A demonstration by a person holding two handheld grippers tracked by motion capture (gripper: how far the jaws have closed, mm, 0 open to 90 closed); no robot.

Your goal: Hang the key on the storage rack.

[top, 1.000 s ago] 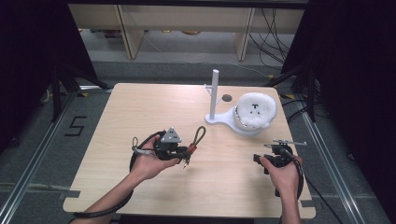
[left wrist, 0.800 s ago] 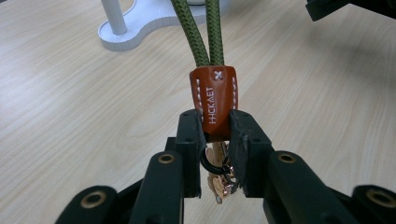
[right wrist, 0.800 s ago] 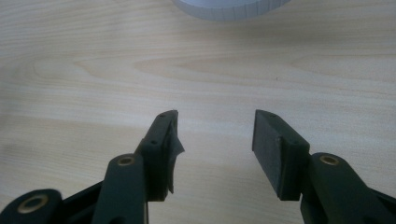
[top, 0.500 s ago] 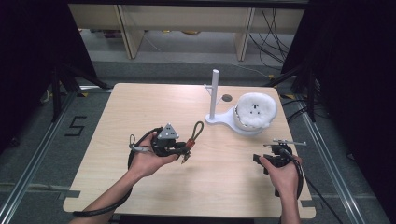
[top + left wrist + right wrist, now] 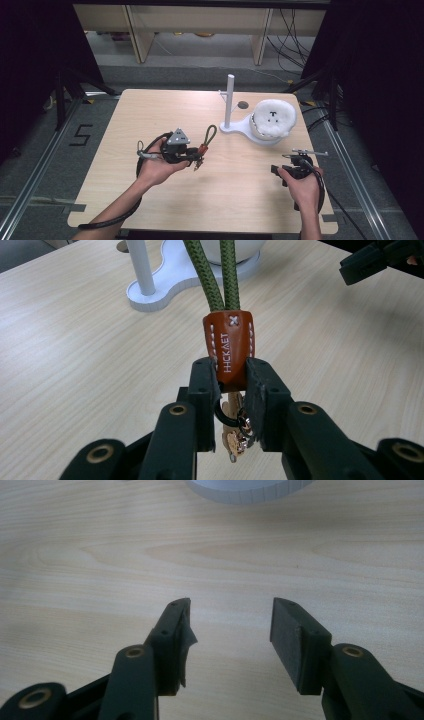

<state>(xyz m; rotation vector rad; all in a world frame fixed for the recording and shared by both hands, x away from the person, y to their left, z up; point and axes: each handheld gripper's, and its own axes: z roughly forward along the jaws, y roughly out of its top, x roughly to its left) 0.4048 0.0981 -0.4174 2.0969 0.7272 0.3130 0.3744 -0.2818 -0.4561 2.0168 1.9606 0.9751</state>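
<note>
Between the pads of my left claw (image 5: 233,385) sits the brown leather tab (image 5: 230,347) of the key strap, clamped from both sides, with the green cord loop (image 5: 216,275) rising out past the tips and the metal clip (image 5: 235,437) dangling underneath. On the high view that strap (image 5: 206,141) hangs just off the table (image 5: 150,107), left of the white post stand (image 5: 230,102) and the fluffy white cap (image 5: 274,117) on its base. My right claw (image 5: 231,625) rests low at the near right corner, jaws spread with nothing between them. The worry I see — the pads bite only the lower edge of the tab, so a quick swing toward the post could let the leather slide out, or the floppy loop could fold shut and miss the post's top
</note>
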